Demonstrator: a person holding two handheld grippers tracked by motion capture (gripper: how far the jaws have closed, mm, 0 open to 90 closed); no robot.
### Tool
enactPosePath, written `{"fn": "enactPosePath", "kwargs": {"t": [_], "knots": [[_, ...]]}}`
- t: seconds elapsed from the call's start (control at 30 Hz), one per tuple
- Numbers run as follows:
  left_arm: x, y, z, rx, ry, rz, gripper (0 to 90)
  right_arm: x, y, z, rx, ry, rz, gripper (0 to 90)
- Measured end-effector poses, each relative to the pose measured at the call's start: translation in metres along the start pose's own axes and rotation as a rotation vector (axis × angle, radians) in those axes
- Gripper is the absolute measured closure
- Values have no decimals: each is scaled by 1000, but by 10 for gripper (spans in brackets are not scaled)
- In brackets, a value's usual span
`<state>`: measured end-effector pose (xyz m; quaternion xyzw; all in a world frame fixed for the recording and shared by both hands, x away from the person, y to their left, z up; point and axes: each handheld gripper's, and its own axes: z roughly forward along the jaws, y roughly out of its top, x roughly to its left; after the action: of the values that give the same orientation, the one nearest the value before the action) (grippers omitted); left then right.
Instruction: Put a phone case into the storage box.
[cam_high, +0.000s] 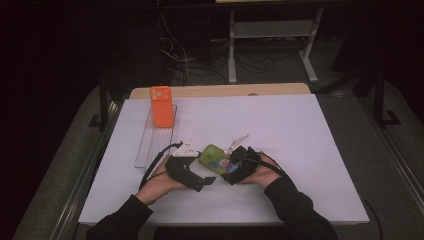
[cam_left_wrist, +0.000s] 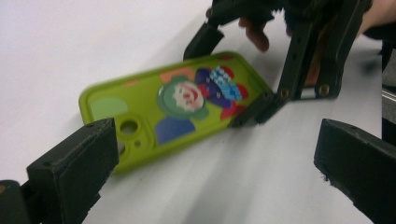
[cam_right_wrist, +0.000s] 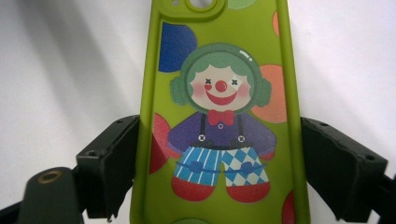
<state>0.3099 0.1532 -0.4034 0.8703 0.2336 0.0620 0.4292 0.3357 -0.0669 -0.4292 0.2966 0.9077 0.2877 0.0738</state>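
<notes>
A: What is the biggest thing here?

B: A broad white matte rectangular table top (cam_high: 300, 150), with a pale wooden edge at its far side. Around it the room is dark: grey floor, cables, and a white metal stand behind.

A: And on the table?

B: A long clear ribbed plastic tray (cam_high: 150, 145) lies at the left, and a glossy orange phone case with rounded corners (cam_high: 162, 106) stands upright at its far end.

A: Where is the thing being handled?

B: The lime-green soft-looking phone case printed with a clown (cam_high: 214, 158) lies flat near the table's middle, camera cut-out toward the left gripper.

A: Who has it?

B: The black angular right gripper (cam_high: 236, 166) does: its jaws sit against both long edges of the case, pinching it (cam_right_wrist: 219, 140).

A: And the other?

B: The black left gripper (cam_high: 202, 181) has its jaws spread wide, one blocky pad (cam_left_wrist: 79, 168) just beside the case's camera corner (cam_left_wrist: 177, 102), gripping nothing.
</notes>
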Motion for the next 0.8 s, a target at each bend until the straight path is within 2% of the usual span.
{"fn": "enactPosePath", "kwargs": {"t": [0.1, 0.13, 0.17, 0.3, 0.5, 0.7, 0.8], "knots": [[-1, 0, 0, -5, -1, -5, 0, -6, -2, -10, -15, -5, 9, 151], [0, 0, 0, -6, -1, 4, 0, -9, -2, -14, -16, -4, 11, 151], [0, 0, 0, -5, -1, -6, 0, -11, -3, -16, -20, -4, 19, 151], [1, 0, 1, -2, 1, 5, 0, -22, -4, -29, -32, -2, 20, 151], [1, 0, 2, 3, -1, -9, 0, -43, -9, -43, -57, -19, 23, 151], [2, 4, 2, 11, -20, 1, 0, -61, -11, -54, -49, -3, 7, 151], [4, 9, 1, 8, -37, 11, 0, -71, -12, -57, -39, 10, -23, 151]]}}
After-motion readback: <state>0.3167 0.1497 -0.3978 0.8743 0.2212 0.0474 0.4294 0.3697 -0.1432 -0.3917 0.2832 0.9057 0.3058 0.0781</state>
